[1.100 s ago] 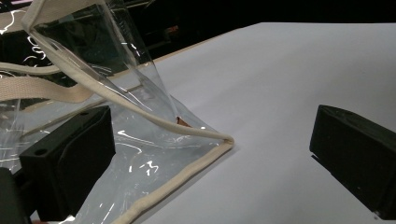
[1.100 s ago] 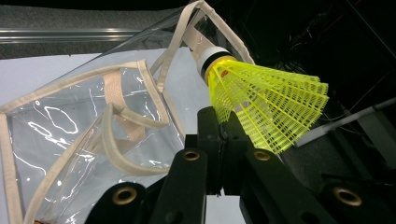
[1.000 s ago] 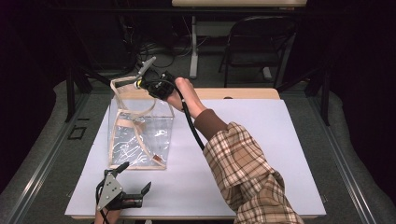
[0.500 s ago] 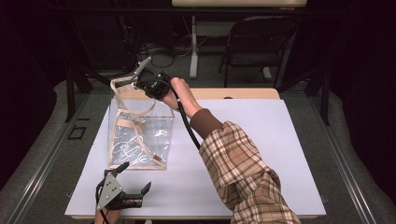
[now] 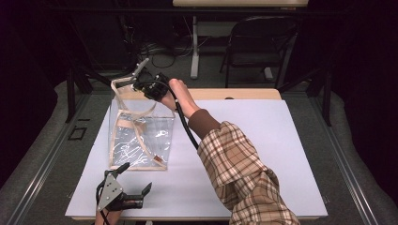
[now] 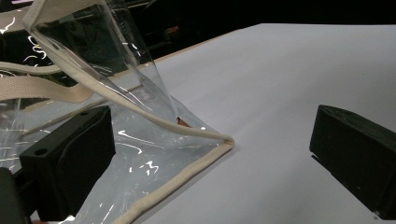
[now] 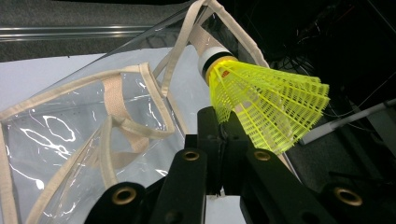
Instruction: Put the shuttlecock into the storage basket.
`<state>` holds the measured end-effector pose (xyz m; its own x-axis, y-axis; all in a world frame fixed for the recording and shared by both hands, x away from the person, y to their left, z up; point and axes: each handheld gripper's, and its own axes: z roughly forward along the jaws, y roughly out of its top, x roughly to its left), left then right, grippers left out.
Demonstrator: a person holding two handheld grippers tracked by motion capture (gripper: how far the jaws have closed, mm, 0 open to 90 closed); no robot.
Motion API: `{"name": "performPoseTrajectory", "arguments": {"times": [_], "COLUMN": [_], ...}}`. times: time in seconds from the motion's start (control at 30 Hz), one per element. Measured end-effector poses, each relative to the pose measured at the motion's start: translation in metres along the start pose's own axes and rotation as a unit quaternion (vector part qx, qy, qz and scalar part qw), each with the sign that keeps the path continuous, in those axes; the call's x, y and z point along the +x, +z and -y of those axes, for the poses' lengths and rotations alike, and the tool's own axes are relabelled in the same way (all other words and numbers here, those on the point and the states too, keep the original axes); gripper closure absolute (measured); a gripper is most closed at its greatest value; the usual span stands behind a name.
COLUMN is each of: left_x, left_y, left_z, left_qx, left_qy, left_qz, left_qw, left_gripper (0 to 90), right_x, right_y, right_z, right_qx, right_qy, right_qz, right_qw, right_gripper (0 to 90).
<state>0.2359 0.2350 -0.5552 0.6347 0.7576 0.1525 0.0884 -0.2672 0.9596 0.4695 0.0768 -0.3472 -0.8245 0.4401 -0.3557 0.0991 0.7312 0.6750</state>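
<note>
Right gripper view: the right gripper [image 7: 223, 140] has its jaws pressed together on the lower edge of the skirt of a yellow shuttlecock [image 7: 261, 102], so the light plastic mesh is pinched rather than crushed and the white cork end points away toward the bag [image 7: 93, 135]. This hold appears chosen to lead with the cork, the heavier end, probably for a drop into the bag's opening. The clear bag, trimmed in beige webbing with a loose strap [image 7: 126, 126], stands with its mouth upward just beyond the shuttlecock. In the high view the right gripper [image 5: 151, 89] sits at the far rim of the bag [image 5: 141, 136], the arm reaching across the table [image 5: 263, 140], with the shuttlecock above or just behind the rim; which cannot be told. The left gripper [image 5: 123, 190] rests at the near table edge with its jaws wide apart, holding nothing. In the left gripper view one jaw lies behind the clear film at the bag's bottom corner [image 6: 224, 140], a position suited to steadying the bag should it tip.
</note>
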Motion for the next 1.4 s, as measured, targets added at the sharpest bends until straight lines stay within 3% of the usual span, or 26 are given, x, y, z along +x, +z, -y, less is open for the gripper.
{"name": "performPoseTrajectory", "arguments": {"times": [1.2, 1.4], "left_x": [-0.001, -0.001], "left_y": [0.000, 0.000], "left_z": [0.000, 0.000], "left_qx": [-0.002, -0.003], "left_qy": [-0.002, -0.002], "left_qz": [0.001, 0.001], "left_qw": [1.0000, 1.0000], "left_gripper": [0.2, 0.2], "right_x": [0.003, 0.003], "right_y": [0.024, 0.028], "right_z": [0.001, 0.002], "right_qx": [0.017, 0.019], "right_qy": [0.010, 0.016], "right_qz": [0.008, 0.008], "right_qw": [0.9998, 0.9997], "right_gripper": [88.8, 82.5]}}
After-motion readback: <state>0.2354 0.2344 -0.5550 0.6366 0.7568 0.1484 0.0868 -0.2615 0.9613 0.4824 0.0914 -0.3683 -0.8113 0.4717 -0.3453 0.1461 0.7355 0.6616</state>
